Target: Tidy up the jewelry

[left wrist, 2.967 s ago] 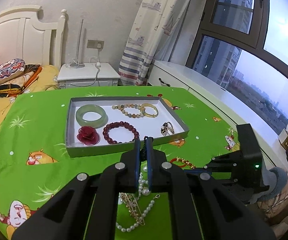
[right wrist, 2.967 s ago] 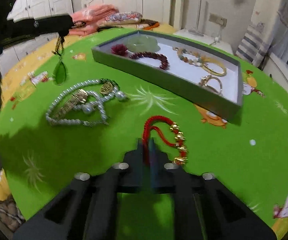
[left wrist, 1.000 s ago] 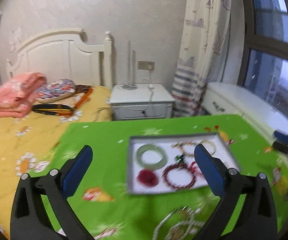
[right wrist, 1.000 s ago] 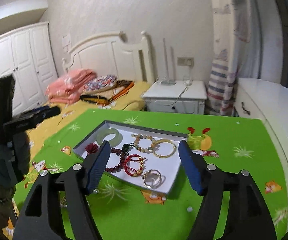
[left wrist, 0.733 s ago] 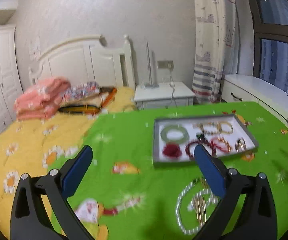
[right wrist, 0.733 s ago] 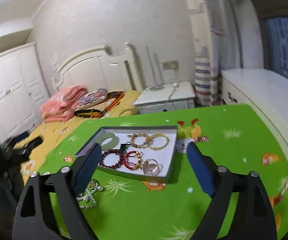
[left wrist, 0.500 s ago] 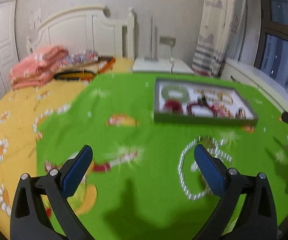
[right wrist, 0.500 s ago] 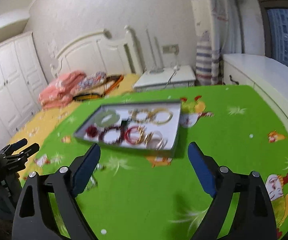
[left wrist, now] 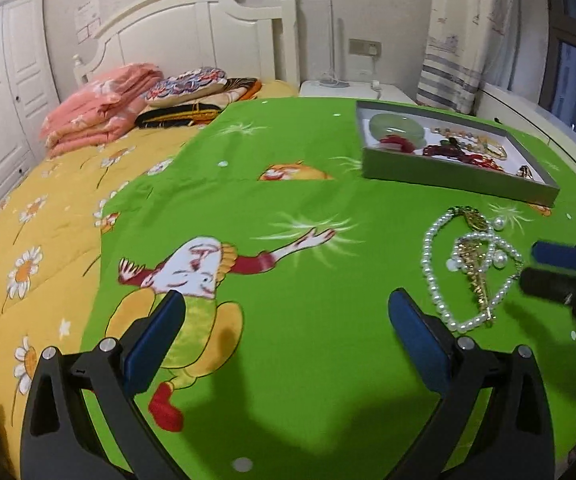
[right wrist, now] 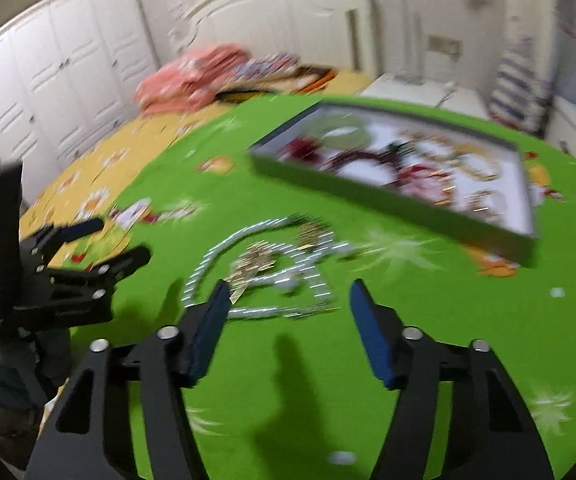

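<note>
Bedroom, green cloth (left wrist: 288, 184) over bed. Both tools now empty, red bracelet and pendant gone into tray (left wrist: 447, 168). Left tool (left wrist: 286, 330) gapes; right tool (right wrist: 284, 322), jaws just narrowing but apart, nears pearl necklace (right wrist: 256, 276) on cloth.

Pearl necklace (left wrist: 467, 272) beside filled tray (left wrist: 447, 170)

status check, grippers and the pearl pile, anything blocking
Left gripper open, empty. Right gripper open, jaws just narrowing, nothing between them. Pearl necklace and gold piece lie loose on the green cloth, short of the tray. Nothing blocking.
</note>
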Available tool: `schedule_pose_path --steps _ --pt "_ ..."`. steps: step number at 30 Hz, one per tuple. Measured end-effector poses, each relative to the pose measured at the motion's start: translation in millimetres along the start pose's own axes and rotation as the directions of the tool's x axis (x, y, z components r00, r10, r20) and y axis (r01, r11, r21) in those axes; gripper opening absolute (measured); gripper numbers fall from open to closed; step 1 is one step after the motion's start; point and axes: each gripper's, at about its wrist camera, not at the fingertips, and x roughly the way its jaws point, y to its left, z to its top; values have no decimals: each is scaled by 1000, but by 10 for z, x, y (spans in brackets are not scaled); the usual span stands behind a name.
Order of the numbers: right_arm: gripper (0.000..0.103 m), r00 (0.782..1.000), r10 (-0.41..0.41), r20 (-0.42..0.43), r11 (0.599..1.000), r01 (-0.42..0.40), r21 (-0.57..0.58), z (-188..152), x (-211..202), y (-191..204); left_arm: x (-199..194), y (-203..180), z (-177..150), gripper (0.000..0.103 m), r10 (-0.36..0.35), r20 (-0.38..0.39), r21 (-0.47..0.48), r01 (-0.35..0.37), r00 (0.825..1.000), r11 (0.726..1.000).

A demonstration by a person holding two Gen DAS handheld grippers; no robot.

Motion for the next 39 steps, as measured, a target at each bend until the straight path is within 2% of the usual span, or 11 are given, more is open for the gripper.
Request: schedule_pose_path --steps 5,10,15,18,21,25,28,29,30,35,39 --pt "44 998 21 -66 1000 -22 -12 12 241 306 8 78 23 99 -21 -8 -35 21 1000 999" --pt "41 993 -54 -104 998 52 -21 35 406 435 3 14 11 99 -18 1 -5 18 1000 1000" --pt "40 989 -102 -102 994 97 -55 14 497 488 -12 -41 0 99 -18 12 20 18 1000 1000" --pt "36 986 -132 -97 990 126 -69 3 491 506 -19 -33 -3 99 -23 16 17 23 1000 1000" --pt "23 984 -157 -85 986 152 -71 -4 487 499 -22 -15 -10 99 -25 15 9 25 1000 1000" --pt "21 983 -176 -58 981 171 -91 -35 447 507 -5 -16 -5 99 -19 6 7 19 1000 1000" --pt "20 987 -158 10 985 159 -75 -18 278 465 17 -37 3 99 -7 -5 14 7 1000 1000" --pt "17 988 -151 27 986 153 -66 -10 226 450 22 -38 4 99 -5 -8 17 5 1000 1000" --pt "7 989 -140 53 988 143 -51 7 142 405 35 -47 7 99 -2 -14 21 2 1000 1000" --pt "6 978 -165 128 986 164 21 27 -180 61 85 -67 20 99 9 -43 34 -8 999 999" --pt "6 984 -150 101 988 144 62 -34 -258 -232 95 -100 25 99 19 -51 53 -16 999 998"
